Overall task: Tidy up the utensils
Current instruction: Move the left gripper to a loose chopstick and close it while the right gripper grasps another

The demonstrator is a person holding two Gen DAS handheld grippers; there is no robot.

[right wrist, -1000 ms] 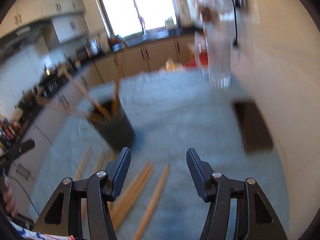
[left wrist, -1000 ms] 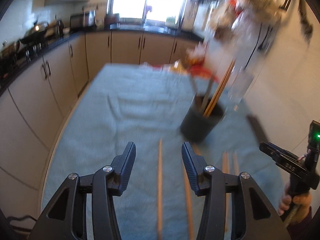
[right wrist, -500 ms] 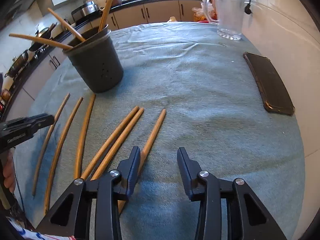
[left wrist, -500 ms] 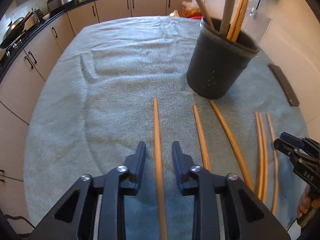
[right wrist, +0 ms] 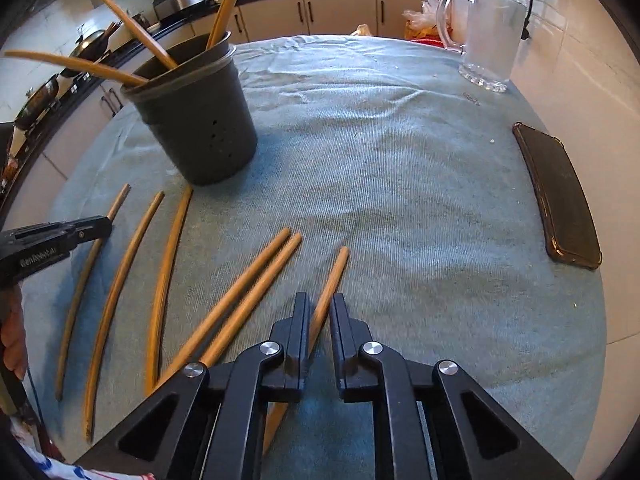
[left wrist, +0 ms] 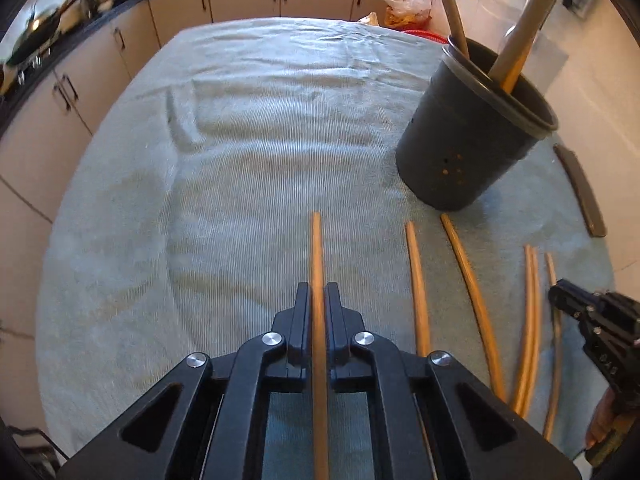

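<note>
The left gripper [left wrist: 318,300] is clamped on a wooden stick [left wrist: 316,248] lying on the cloth-covered desk [left wrist: 240,160], which runs straight ahead from between its fingers. The right gripper [right wrist: 319,312] has nearly closed around another wooden stick [right wrist: 334,272] angled ahead and rightward; whether both fingers touch it I cannot tell. These sticks look light, stiff and smooth, so a grip near mid-length should keep them from pivoting or slipping. More loose sticks [right wrist: 160,264] lie left of the right gripper. Farther ahead stands the dark utensil holder [right wrist: 200,120], already holding several.
</note>
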